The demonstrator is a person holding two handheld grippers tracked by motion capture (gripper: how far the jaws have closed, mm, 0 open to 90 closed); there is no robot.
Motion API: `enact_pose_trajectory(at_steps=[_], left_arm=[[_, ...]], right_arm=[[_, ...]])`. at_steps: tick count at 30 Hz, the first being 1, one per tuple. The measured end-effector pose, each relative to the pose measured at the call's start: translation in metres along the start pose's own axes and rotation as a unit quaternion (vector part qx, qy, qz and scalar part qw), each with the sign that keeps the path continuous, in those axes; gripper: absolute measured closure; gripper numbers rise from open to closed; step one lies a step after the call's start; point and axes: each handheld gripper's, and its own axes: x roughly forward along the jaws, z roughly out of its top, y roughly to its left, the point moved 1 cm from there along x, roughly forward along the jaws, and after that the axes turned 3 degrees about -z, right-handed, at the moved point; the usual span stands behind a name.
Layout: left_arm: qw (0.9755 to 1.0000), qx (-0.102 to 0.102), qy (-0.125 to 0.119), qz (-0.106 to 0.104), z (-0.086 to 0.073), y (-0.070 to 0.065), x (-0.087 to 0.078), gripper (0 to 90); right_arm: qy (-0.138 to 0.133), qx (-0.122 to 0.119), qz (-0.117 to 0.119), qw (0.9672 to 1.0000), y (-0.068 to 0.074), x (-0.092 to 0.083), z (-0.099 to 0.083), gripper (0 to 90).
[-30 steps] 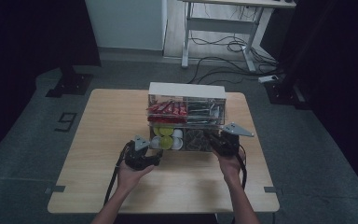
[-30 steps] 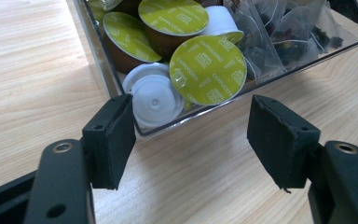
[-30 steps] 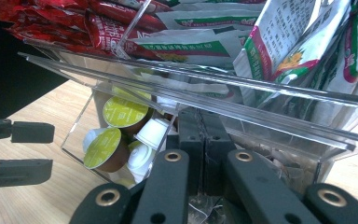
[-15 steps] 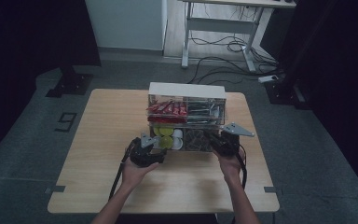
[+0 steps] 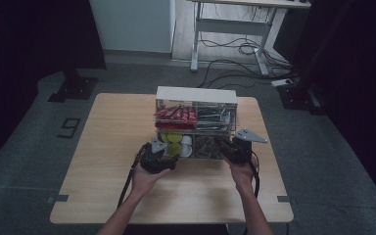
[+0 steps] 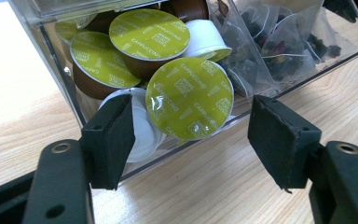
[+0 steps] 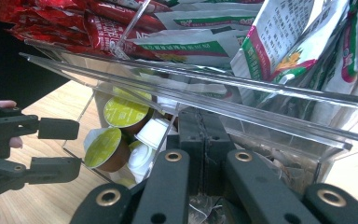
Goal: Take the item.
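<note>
Black foam pads, rough at their edges, faced each other across a wide gap at the bottom of the left gripper view: the left gripper (image 6: 191, 140) stood with jaws spread, holding nothing. Just beyond them, mid-frame, a yellow-green foil-lidded capsule (image 6: 189, 99) marked CAPPUCCINO leaned against the low front wall of a clear acrylic organiser (image 5: 196, 122), among more round brown-bodied and white capsules. Upper right of that view lay translucent pyramid tea bags (image 6: 279, 42) in the next compartment. In the right gripper view, the right gripper (image 7: 205, 135) had its jaws pressed together at bottom centre, against the organiser's clear front; whether they pinched anything I could not tell. Above, glossy red sachets (image 7: 74, 23) and white-and-green packets (image 7: 284, 32) filled the upper tier. In the high view the organiser sat mid-table on pale wood-grain (image 5: 112, 142).
</note>
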Motion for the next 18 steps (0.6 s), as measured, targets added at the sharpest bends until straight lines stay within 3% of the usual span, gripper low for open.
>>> enact_pose_trajectory(at_steps=[18], left_arm=[[1.0000,-0.002,-0.004,-0.003,0.004,0.001,0.013,30.4]], right_arm=[[-0.003,0.000,-0.001,1.0000,-0.001,-0.001,0.000,89.1]])
